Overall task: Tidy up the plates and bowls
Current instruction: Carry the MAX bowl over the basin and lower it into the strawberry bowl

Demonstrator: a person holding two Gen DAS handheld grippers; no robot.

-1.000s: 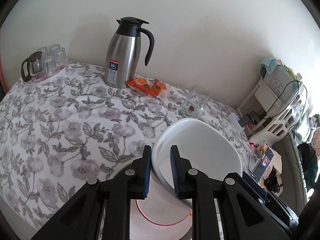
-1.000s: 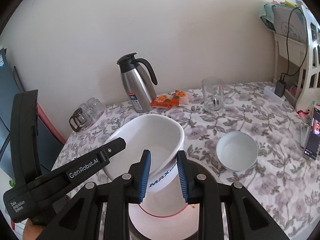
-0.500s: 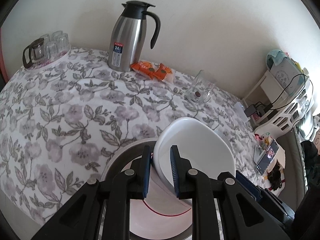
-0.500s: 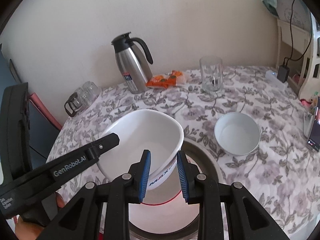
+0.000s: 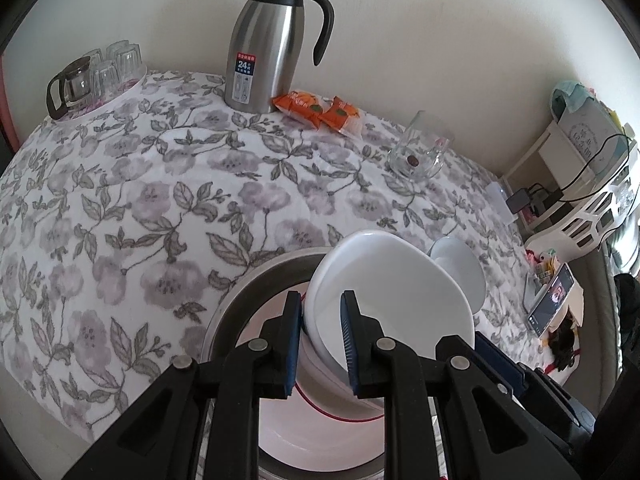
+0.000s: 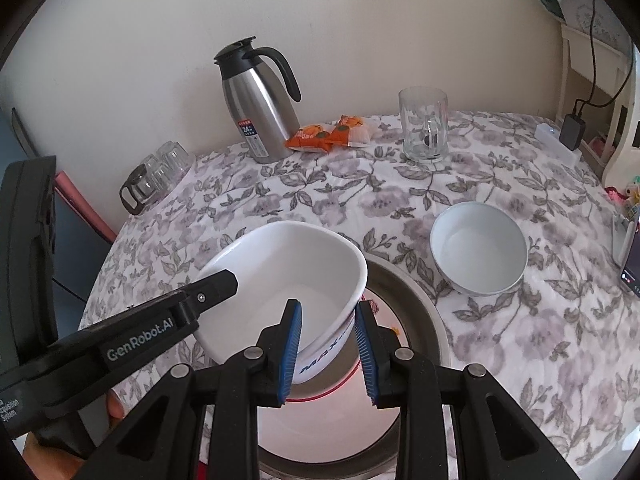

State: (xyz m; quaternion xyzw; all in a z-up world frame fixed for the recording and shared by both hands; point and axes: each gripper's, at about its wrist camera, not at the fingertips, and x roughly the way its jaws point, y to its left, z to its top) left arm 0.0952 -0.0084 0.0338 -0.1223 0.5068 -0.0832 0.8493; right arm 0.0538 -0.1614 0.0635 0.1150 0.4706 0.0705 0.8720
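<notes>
A large white bowl (image 6: pixel 288 276) (blue lettering runs along its outer wall) is gripped by both tools at once. Its near-left rim is pinched between the narrow jaws of the left gripper (image 5: pixel 320 340), and its right wall is clamped by the right gripper (image 6: pixel 328 352), one pad inside and one outside. The bowl is held tilted above a round steel tray (image 6: pixel 420 308), in which a pale plate with a red ring (image 6: pixel 320 420) is seen lying; whether the bowl touches the plate cannot be told. A smaller white bowl (image 6: pixel 478 246) is set upright on the floral tablecloth (image 5: pixel 160 208), just beside the tray's right edge. Further back, a steel thermos jug (image 5: pixel 268 40), orange snack packets (image 5: pixel 320 110) and a glass mug (image 6: pixel 424 124) are ranged near the wall, well apart from the bowls. A tray of upturned glasses (image 5: pixel 96 76) is placed at the far left corner.
</notes>
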